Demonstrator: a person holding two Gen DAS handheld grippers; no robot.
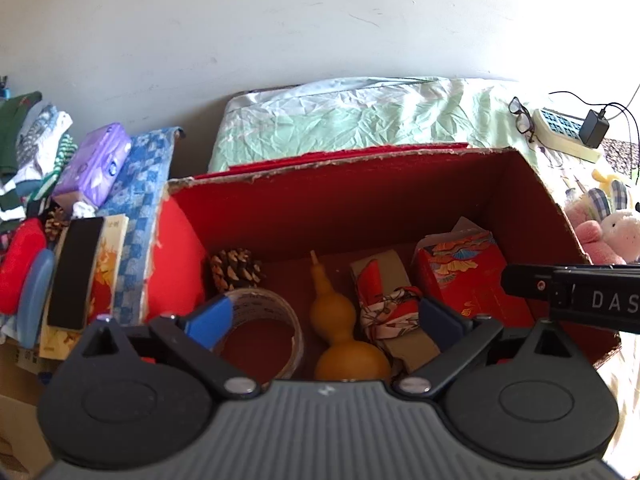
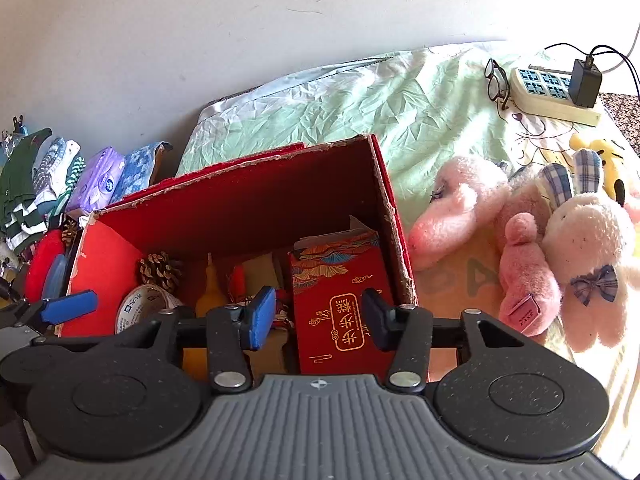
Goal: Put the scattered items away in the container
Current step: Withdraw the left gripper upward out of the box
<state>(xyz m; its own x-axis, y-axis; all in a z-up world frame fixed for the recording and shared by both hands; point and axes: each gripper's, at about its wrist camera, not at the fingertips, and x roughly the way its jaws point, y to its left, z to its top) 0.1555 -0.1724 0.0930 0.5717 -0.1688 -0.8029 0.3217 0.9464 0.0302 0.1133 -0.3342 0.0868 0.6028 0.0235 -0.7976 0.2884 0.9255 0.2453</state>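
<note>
Probably light and squashy, the pink plush toy point(image 2: 472, 208) beside the red box's point(image 2: 394, 216) right wall wants a mid-body pinch; left gripper point(image 1: 324, 320) and right gripper point(image 2: 316, 316) both gape empty.

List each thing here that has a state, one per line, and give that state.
Left gripper: open, empty, over the box.
Right gripper: open, empty, above the red packet.
Cardboard box: open on top, partly filled.
Red packet: in the box, top flap open.
Tape roll: lying flat in the box.
Gourd: lying down in the box.
Glasses: folded, on the bed.
Charger: plugged into the power strip.
</note>
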